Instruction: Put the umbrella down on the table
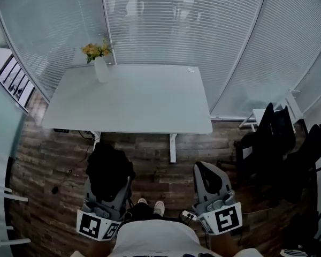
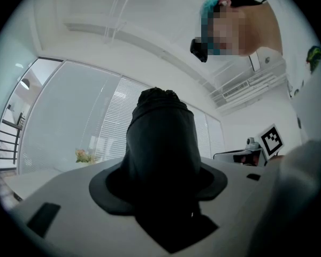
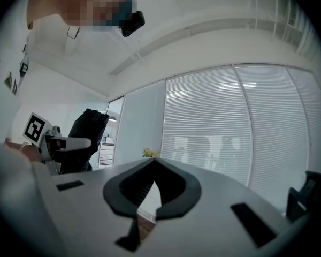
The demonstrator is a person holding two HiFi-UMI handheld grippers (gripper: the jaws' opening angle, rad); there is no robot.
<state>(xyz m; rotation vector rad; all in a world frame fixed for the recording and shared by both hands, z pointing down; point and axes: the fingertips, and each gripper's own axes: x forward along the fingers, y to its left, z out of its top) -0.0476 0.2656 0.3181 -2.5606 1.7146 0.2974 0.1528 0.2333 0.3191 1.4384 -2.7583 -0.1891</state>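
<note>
Left gripper (image 1: 108,190), lower left of the head view: jaws stand fairly wide and are clamped on the folded black umbrella (image 2: 161,143). The bundle fills the gap and rises upright out of it. The umbrella sits over the wooden floor (image 1: 150,165), below the near edge of the white table (image 1: 150,106) and apart from it.

Right gripper (image 3: 150,189), lower right: jaws drawn together with the tips meeting, nothing between them.

A vase of flowers (image 1: 100,63) stands at the table's upper left corner.

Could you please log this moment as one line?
left tongs: holding umbrella | right tongs: shut, empty | table: vase at corner | umbrella: not yet on table
</note>
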